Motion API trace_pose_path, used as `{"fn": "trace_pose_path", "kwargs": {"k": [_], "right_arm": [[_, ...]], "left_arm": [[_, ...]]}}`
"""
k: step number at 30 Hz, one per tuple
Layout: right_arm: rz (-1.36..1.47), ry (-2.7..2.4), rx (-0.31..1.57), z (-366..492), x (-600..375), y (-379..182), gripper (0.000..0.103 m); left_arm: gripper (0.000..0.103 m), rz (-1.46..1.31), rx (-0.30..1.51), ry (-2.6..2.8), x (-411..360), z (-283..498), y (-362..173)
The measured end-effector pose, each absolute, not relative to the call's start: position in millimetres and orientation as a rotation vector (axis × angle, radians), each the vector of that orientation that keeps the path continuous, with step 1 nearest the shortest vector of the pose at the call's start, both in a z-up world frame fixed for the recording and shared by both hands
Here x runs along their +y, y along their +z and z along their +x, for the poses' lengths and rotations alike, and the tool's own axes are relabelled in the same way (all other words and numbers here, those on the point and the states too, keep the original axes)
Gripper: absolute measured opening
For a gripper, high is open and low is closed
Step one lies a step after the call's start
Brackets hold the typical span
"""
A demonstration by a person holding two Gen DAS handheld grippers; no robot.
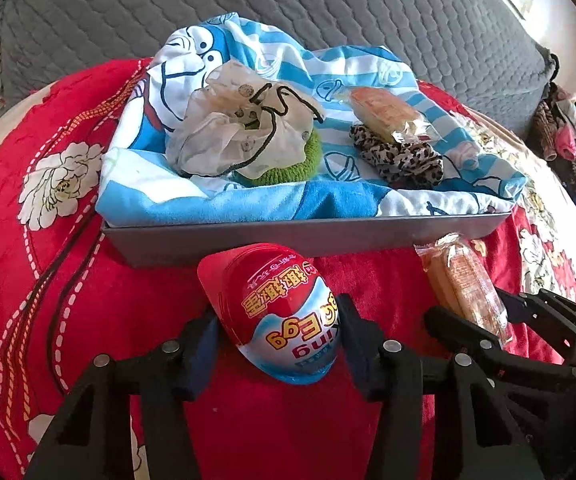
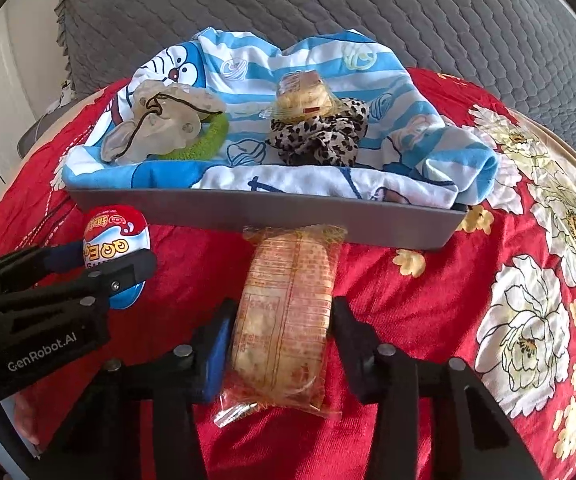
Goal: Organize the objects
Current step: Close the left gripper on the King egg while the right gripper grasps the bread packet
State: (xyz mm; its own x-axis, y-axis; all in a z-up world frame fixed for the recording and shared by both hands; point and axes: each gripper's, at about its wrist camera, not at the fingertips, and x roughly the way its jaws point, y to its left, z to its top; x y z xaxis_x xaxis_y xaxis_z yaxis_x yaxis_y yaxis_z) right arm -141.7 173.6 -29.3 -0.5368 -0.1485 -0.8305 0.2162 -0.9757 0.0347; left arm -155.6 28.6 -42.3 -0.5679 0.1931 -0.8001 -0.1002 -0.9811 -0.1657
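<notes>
My left gripper is shut on a red, white and blue surprise egg, held just in front of the grey tray; the egg also shows in the right wrist view. My right gripper is shut on an orange wrapped snack cake, also in front of the tray; it also shows in the left wrist view. The tray holds a blue cartoon cloth, a white drawstring pouch on a green scrunchie, a second wrapped cake and a leopard scrunchie.
Everything rests on a red floral blanket on a bed. A grey quilted cover rises behind the tray. A pile of clothes lies at the far right in the left wrist view.
</notes>
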Motion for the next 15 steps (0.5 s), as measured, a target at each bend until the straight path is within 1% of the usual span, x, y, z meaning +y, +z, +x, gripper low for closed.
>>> {"fn": "trace_pose_path", "kwargs": {"k": [1, 3, 15], "right_arm": [[1.382, -2.583, 0.105, -141.2, 173.8, -28.7, 0.043], [1.382, -2.575, 0.098, -140.6, 174.0, -28.0, 0.042], [1.358, -2.569, 0.095, -134.1, 171.8, -21.2, 0.041]], "left_arm": [[0.055, -1.364, -0.15, 2.639, 28.2, -155.1, -42.0], [0.055, -1.366, -0.155, 2.638, 27.5, -154.5, -41.8], [0.055, -1.357, -0.133, 2.643, 27.0, -149.8, -39.4]]}}
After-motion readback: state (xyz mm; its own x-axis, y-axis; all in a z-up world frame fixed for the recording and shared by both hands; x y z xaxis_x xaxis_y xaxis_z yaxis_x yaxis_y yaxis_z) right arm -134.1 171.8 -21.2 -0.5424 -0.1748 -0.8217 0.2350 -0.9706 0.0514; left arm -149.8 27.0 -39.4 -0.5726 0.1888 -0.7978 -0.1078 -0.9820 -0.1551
